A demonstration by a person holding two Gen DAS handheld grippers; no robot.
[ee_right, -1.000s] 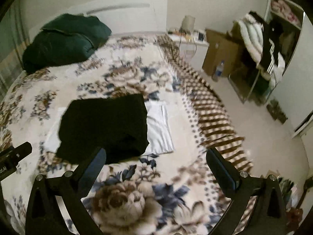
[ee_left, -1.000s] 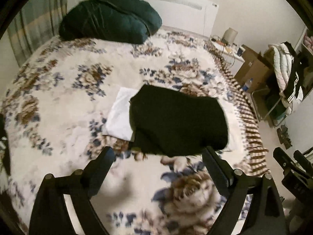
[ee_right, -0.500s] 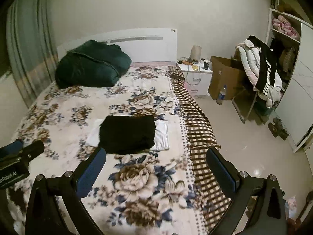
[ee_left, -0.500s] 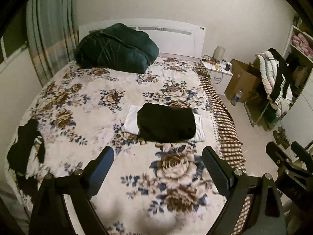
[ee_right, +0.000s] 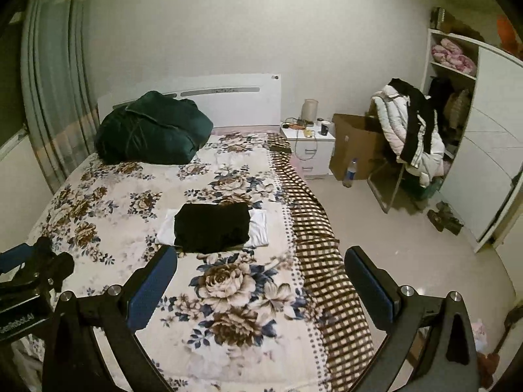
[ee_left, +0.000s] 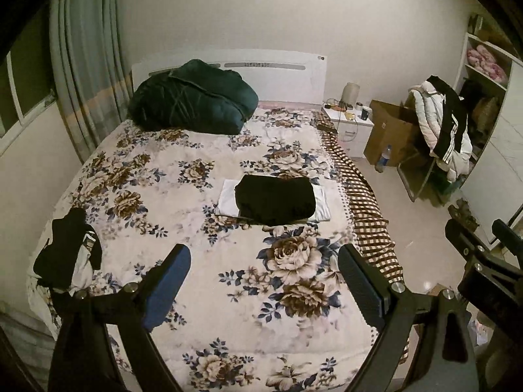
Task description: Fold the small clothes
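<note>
A folded black garment (ee_left: 275, 200) (ee_right: 211, 225) lies on top of a folded white garment (ee_left: 226, 197) (ee_right: 258, 227) in the middle of the floral bed (ee_left: 170, 176) (ee_right: 108, 202). A loose black and white heap of clothes (ee_left: 67, 252) sits at the bed's left edge. My left gripper (ee_left: 264, 263) hangs high above the bed's near end, open and empty. My right gripper (ee_right: 261, 266) is likewise open and empty, well back from the stack. The right gripper also shows at the right edge of the left wrist view (ee_left: 480, 248).
A dark green duvet (ee_left: 193, 101) (ee_right: 152, 129) is bundled at the headboard. A checked blanket (ee_right: 313, 228) hangs over the bed's right side. On the floor to the right stand a white nightstand (ee_right: 309, 150), a cardboard box (ee_right: 354, 145), a bottle (ee_right: 349, 171) and a chair piled with clothes (ee_right: 410, 130).
Both grippers have pulled up and back from the folded stack, which now looks small and far. The whole bed and room have come into view. The jaws stayed wide.
</note>
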